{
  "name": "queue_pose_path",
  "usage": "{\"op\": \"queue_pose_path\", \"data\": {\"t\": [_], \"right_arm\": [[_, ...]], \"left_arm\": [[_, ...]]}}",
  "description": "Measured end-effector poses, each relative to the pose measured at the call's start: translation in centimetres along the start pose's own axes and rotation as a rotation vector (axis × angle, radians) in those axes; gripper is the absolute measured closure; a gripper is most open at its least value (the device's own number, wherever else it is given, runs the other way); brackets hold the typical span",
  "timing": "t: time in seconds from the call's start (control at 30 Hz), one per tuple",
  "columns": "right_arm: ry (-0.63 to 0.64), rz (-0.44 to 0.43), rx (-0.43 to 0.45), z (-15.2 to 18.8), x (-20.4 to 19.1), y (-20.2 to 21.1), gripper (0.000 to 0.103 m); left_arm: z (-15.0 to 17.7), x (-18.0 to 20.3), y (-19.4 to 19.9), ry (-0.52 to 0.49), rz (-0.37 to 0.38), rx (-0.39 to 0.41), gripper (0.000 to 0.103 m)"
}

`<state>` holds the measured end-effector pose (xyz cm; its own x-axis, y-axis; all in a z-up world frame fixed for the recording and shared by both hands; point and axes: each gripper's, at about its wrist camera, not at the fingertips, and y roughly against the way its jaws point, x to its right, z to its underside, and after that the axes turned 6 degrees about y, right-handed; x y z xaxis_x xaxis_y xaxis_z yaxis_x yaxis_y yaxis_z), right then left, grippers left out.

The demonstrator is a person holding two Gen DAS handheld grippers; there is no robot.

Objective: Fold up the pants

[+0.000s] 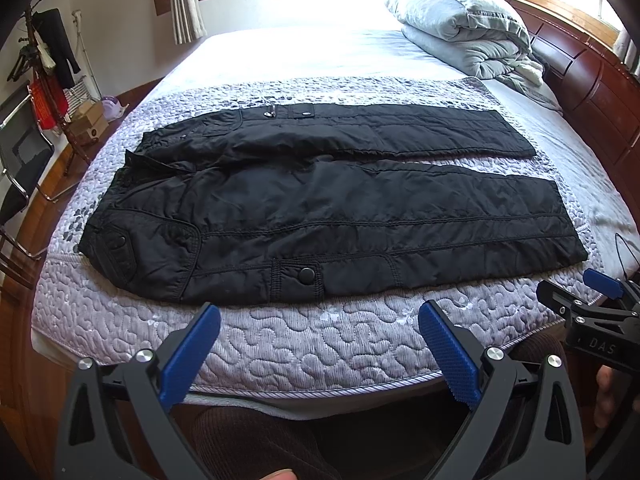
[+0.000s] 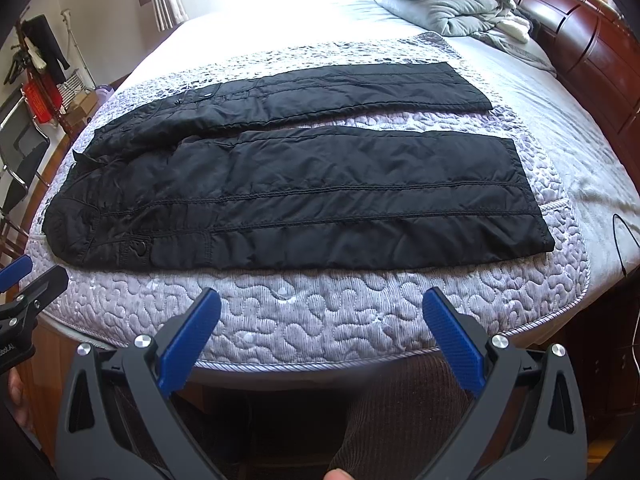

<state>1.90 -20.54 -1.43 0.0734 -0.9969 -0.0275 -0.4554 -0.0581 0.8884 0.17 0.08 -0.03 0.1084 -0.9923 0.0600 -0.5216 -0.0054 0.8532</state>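
1. A pair of black pants [image 1: 320,200] lies spread flat and unfolded on a bed [image 1: 320,344], on top of a pale lilac quilted pad with a wavy stitched pattern.
2. The waistband sits toward the left and the two legs run out to the right, side by side with a narrow gap of quilt showing between them.
3. The fabric is slightly shiny and wrinkled, with raised seams running along the near leg and a round black snap button [image 1: 306,275] on a pocket flap near the front edge.
4. The near leg lies close to the front edge of the bed; the far leg lies farther in.
5. The left tongs [image 1: 320,344] are spread wide, blue pads apart, hovering at the front edge of the bed, holding and touching nothing.
6. The right tongs [image 2: 322,332] are likewise spread wide over the front edge, empty and clear of the pants.
7. A folded grey duvet [image 1: 460,28] is piled at the far right corner of the bed, beside a dark wooden headboard [image 1: 592,76].
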Motion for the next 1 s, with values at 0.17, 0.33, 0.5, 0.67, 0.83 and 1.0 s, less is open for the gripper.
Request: {"op": "queue_pose_path", "data": {"t": [0.17,0.33,0.5,0.67,0.83,1.0], "right_arm": [[-0.003,-0.001,-0.005,0.46,0.34,-0.72,0.002],[-0.003,0.000,-0.007,0.38,0.27,-0.68,0.002],[-0.004,-0.001,-0.009,0.23,0.31,-0.70,0.002],[-0.002,0.002,-0.009,0.18,0.30,-0.72,0.002],[0.001,0.003,-0.008,0.08,0.26,-0.69,0.002],[0.002,0.001,-0.013,-0.13,0.33,-0.73,0.002]], "left_arm": [[0.01,-0.01,0.00,0.000,0.001,0.000,0.004],[-0.03,-0.02,-0.18,-0.001,-0.001,-0.001,0.004],[-0.07,0.04,-0.28,-0.002,-0.002,-0.003,0.004],[-0.11,0.08,-0.33,-0.003,-0.003,-0.001,0.004],[-0.22,0.13,-0.33,-0.004,-0.003,-0.001,0.004],[-0.24,0.17,-0.32,-0.004,-0.004,-0.001,0.004]]}}
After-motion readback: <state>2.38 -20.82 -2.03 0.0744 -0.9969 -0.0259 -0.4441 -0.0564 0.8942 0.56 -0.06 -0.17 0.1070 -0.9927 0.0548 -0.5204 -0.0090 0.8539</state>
